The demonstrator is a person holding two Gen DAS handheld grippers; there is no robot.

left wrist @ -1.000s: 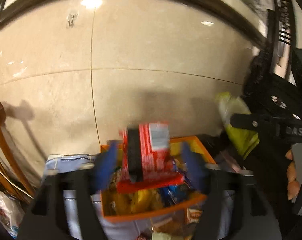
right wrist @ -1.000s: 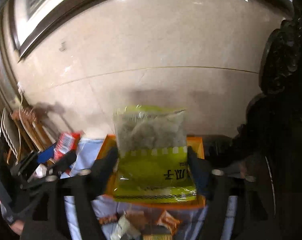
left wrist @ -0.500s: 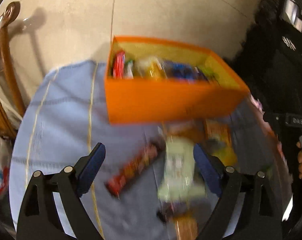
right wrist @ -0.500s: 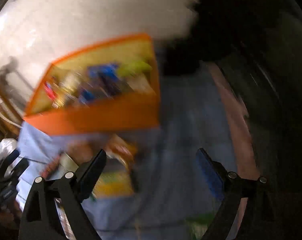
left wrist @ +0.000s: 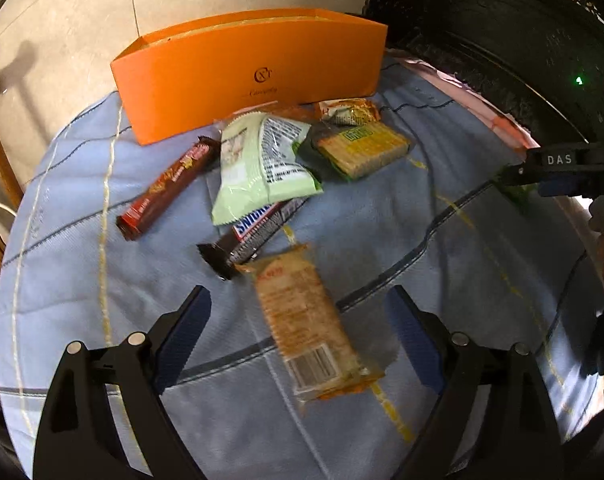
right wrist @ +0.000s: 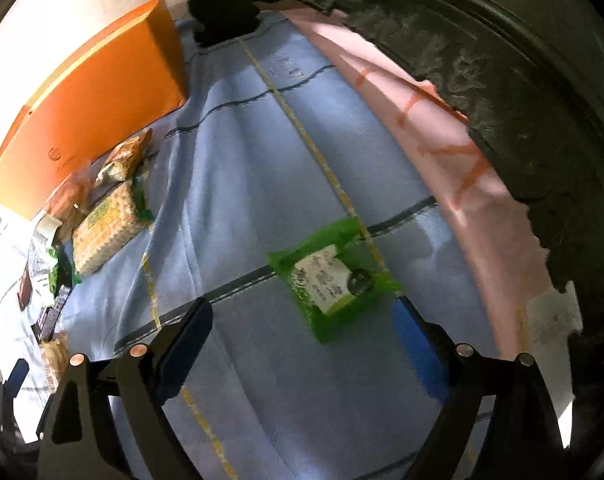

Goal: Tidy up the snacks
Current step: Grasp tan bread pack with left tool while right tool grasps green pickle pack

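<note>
An orange box (left wrist: 249, 76) stands at the far edge of a blue cloth (left wrist: 81, 280). Just in front of the box lie loose snacks: a red-brown bar (left wrist: 167, 188), a pale green packet (left wrist: 261, 160), a cracker pack (left wrist: 362, 150) (green wrapper). Nearer, an orange-wrapped cracker pack (left wrist: 308, 320) lies between the wide-open, empty left gripper (left wrist: 297, 328). Well right of the box, a bright green packet (right wrist: 334, 276) lies just ahead of the right gripper (right wrist: 302, 332), also open and empty.

Orange box (left wrist: 237, 76), pale blue cloth (right wrist: 241, 152) with dark and yellow lines, bright green packet (right wrist: 332, 280), pale green pouch (left wrist: 261, 164)
</note>
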